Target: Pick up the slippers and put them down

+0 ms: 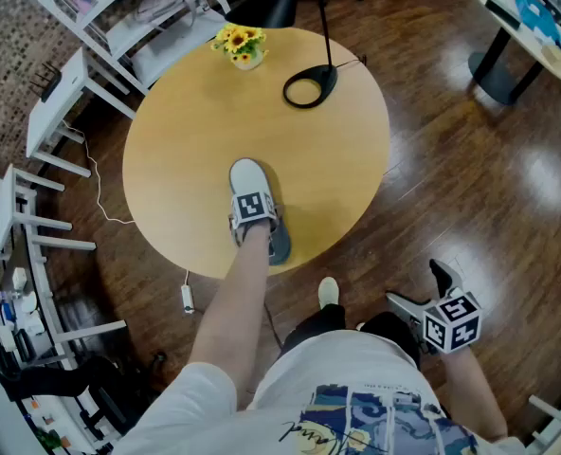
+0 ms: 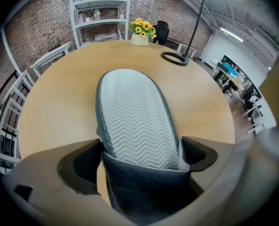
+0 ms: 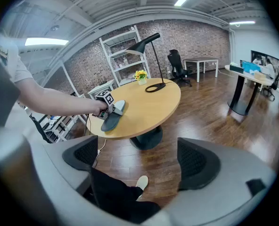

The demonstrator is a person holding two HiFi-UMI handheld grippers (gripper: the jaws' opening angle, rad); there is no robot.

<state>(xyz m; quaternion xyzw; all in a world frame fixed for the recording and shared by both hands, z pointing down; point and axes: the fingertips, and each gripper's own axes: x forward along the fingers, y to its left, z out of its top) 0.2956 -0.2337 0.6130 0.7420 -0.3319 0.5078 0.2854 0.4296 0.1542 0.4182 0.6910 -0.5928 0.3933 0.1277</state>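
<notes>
One grey slipper (image 1: 247, 176) lies on the round wooden table (image 1: 186, 131), close to its near edge. My left gripper (image 1: 250, 209) is shut on it across the middle, and its marker cube hides the grip in the head view. In the left gripper view the slipper (image 2: 135, 121) shows a pale zigzag sole, with a jaw pressed against each side of it, so the left gripper (image 2: 142, 154) is full. My right gripper (image 1: 423, 290) hangs low at my right side over the floor. It stands open (image 3: 135, 161) with nothing between its jaws.
A vase of yellow flowers (image 1: 240, 45) and a black lamp with a ring base (image 1: 309, 88) stand at the table's far side. White shelving (image 1: 119, 17) lines the left. Another table (image 1: 527, 27) is at the far right. My foot (image 1: 329, 292) rests on the wooden floor.
</notes>
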